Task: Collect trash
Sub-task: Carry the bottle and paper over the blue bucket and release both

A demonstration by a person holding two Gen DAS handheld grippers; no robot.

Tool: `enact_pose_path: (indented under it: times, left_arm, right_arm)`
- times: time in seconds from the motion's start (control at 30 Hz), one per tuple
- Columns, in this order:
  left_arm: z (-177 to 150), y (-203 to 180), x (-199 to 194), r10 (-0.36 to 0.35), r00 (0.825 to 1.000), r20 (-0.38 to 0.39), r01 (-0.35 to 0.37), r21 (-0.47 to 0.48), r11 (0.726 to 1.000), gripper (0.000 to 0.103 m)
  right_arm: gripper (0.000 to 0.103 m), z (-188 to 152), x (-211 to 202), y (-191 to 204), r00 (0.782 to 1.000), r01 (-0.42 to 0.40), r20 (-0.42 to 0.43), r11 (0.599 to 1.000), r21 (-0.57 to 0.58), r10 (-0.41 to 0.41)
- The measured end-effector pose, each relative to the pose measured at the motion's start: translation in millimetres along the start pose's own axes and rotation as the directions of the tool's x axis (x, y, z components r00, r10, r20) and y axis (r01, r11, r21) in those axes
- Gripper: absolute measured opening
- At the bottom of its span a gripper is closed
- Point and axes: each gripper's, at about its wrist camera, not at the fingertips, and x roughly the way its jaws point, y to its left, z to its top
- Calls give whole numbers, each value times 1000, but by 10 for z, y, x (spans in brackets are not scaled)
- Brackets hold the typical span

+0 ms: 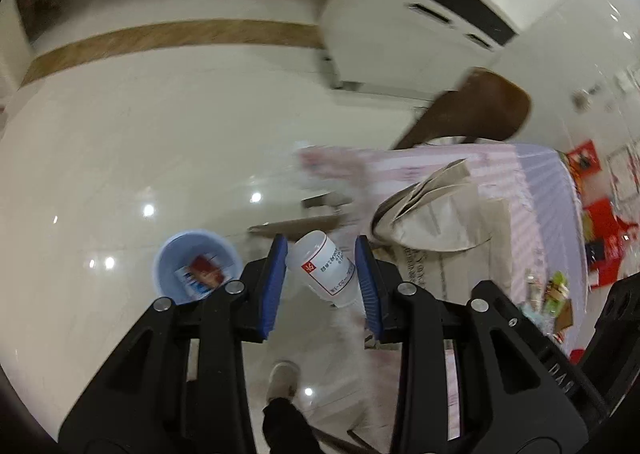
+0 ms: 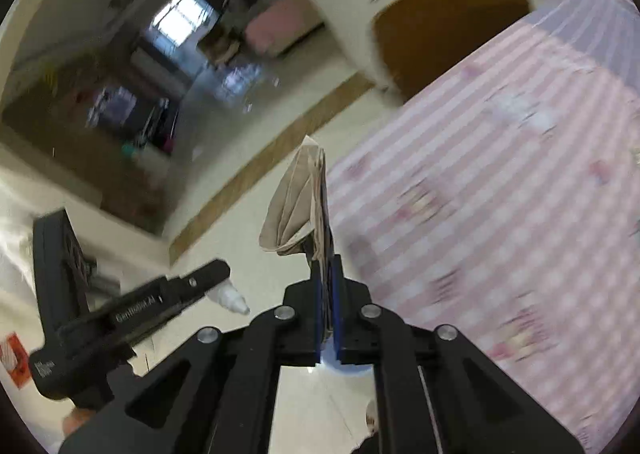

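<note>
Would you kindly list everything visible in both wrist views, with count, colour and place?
plastic cup: one, translucent with a printed label, between the left claw's pads.
folded newspaper: one, beige, clamped in the right claw.
bin: one, light blue, on the floor left of the table, red and white packaging inside.
table: one, pink checked cloth.
chair: one, brown, beyond the table.
cabinet: one, white, on the floor behind the chair.
clutter: several red and green items, on the table's right side, too blurred to name.
left claw: black, blue pads.
right claw: black, blue pads.
</note>
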Motion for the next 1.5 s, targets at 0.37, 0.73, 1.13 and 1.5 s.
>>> enact_pose_path:
  times: [0.37, 0.73, 1.13, 1.5]
  left_arm:
    - [-129, 1416, 298, 108, 986, -126, -123, -123, 985, 34]
    - [-152, 1981, 479, 106, 973, -206, -140, -156, 978, 34]
    - [-195, 2150, 551, 98, 965, -241, -142, -172, 975, 35]
    - [-177, 1985, 640, 105, 958, -267, -143, -130, 981, 35]
  right_arm:
    - [5, -840, 1270, 649, 958, 91, -265, 992, -83, -110]
    - [16, -1073, 1871, 1079, 922, 130, -346, 981, -142, -172]
    - [29, -1054, 1921, 1217, 923, 152, -335, 978, -141, -191]
    - [33, -989, 1793, 1216, 928, 159, -314, 976, -151, -200]
